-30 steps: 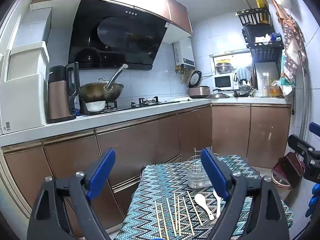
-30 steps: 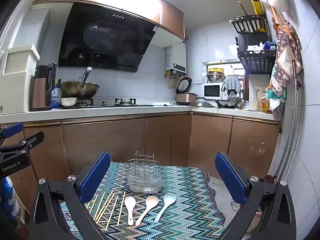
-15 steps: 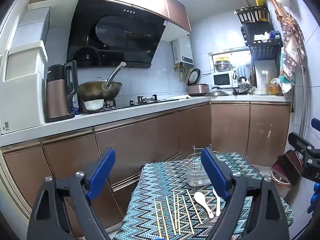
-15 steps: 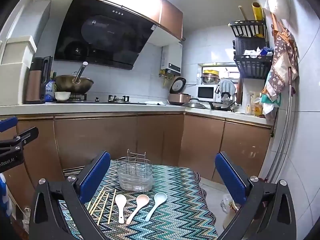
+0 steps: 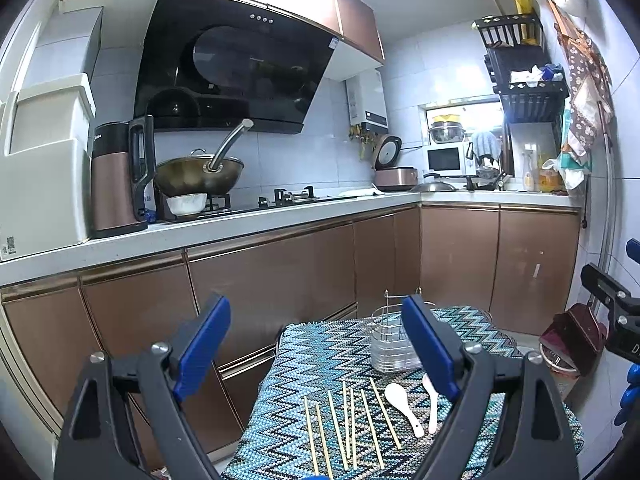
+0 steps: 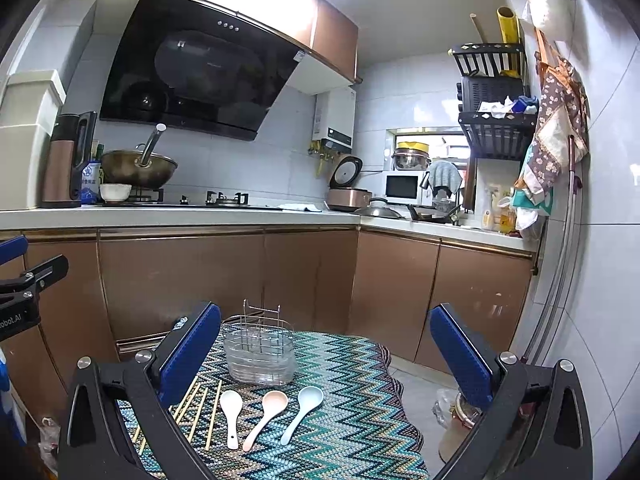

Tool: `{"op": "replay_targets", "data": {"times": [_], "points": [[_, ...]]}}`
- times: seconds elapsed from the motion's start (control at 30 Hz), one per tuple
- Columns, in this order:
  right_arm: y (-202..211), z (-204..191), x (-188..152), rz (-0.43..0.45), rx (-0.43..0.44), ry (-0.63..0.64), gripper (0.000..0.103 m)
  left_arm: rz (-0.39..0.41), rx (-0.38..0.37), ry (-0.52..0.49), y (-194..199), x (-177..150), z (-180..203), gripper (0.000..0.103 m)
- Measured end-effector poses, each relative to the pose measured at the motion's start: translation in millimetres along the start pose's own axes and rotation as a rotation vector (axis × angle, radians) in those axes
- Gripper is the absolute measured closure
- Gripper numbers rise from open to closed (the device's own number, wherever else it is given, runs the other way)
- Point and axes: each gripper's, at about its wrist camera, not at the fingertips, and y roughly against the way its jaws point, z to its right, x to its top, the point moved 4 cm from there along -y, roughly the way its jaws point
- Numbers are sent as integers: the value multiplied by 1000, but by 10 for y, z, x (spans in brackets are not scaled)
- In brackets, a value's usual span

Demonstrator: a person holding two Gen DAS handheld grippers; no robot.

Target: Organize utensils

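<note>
A small table under a zigzag cloth [image 6: 344,408] carries a clear utensil holder with a wire rack [image 6: 260,356], also in the left wrist view as the holder [image 5: 390,344]. In front of it lie three spoons: white [image 6: 231,412], pink [image 6: 269,414] and pale blue [image 6: 303,408]. Several wooden chopsticks [image 5: 348,420] lie side by side left of the spoons. My left gripper [image 5: 320,356] hangs open above the chopsticks, holding nothing. My right gripper [image 6: 326,360] is open above the spoons and holder, holding nothing.
Brown kitchen cabinets [image 6: 224,280] run behind the table under a white counter with a wok [image 6: 138,172], kettle [image 5: 116,184] and rice cooker [image 6: 348,194]. A tiled wall [image 6: 600,280] stands close on the right. A bin [image 5: 568,344] sits on the floor past the table.
Both views have tilted and shifted slightly, the table now sitting a bit lower and nearer in the right wrist view. Both grippers stay open; nothing on the table has moved.
</note>
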Motion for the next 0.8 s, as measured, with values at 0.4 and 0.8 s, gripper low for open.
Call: {"op": "replay_targets", "data": {"times": [0.4, 0.8], "points": [[17, -33, 9, 6, 8, 13, 0, -19, -34, 15, 8, -4, -3, 16], [-7, -38, -7, 5, 15, 15, 0, -26, -41, -3, -12, -27, 22, 16]]}}
